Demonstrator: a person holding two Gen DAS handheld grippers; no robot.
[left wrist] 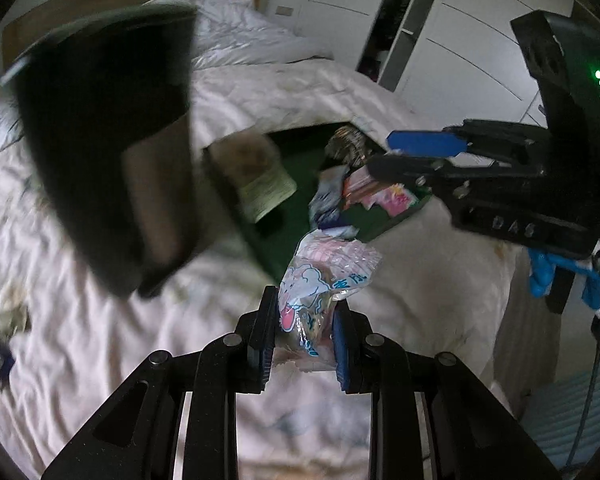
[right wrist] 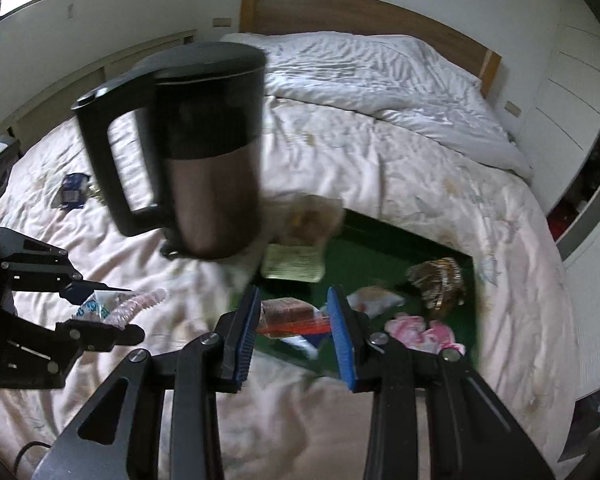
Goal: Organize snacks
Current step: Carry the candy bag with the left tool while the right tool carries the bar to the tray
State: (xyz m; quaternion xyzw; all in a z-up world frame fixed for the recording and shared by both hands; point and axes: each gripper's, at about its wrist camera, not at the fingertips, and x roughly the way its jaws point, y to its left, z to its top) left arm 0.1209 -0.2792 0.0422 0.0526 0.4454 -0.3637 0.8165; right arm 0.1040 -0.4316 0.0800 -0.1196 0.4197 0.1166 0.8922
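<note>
A quilted bed [right wrist: 420, 160] fills both views, and a black kettle [right wrist: 204, 152] is seen standing on it just beside the far-left corner of a green tray [right wrist: 380, 248], in which several wrapped snacks are scattered. The left gripper [left wrist: 305, 300] is closed narrowly on a clear printed snack packet [left wrist: 316, 276], whose long axis runs forward from the pads towards the tray's near corner. The right gripper [right wrist: 292, 290] appears to be clamped on a brown snack packet [right wrist: 288, 312], which spans crosswise from pad to pad. The tray lies ahead of and below both grippers. The right one is held over the tray's near edge and is judged the nearer, while the left is held over bare quilt to the tray's left, so a short carry rightward would be needed.
</note>
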